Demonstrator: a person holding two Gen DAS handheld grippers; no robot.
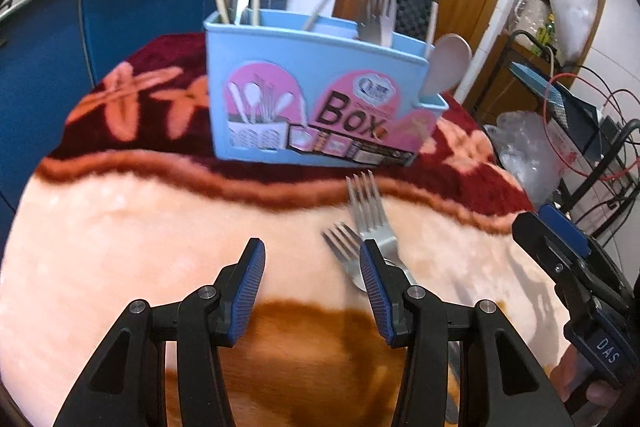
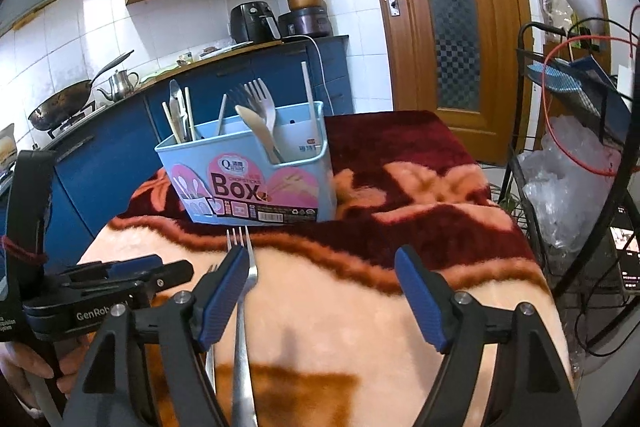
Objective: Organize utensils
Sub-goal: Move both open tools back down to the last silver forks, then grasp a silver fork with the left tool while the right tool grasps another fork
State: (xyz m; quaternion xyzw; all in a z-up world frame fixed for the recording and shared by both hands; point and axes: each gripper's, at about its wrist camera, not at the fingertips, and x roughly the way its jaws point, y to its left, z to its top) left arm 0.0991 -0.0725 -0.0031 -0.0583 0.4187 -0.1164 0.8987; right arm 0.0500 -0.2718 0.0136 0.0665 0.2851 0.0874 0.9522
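Open blanket (image 2: 360, 327) before the box (image 2: 256, 187) (upright utensils inside); two forks (image 1: 366, 223), seemingly overlapping.

Blanket-covered table (image 1: 120, 247) with blue utensil box (image 1: 312, 99) and two forks (image 1: 366, 223).

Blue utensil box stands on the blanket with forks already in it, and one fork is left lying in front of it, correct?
Not quite: two forks lie in front of the blue utensil box, not one. The left wrist view shows a longer fork and a second fork beside it on the blanket. The rest holds: forks already stand in the box.
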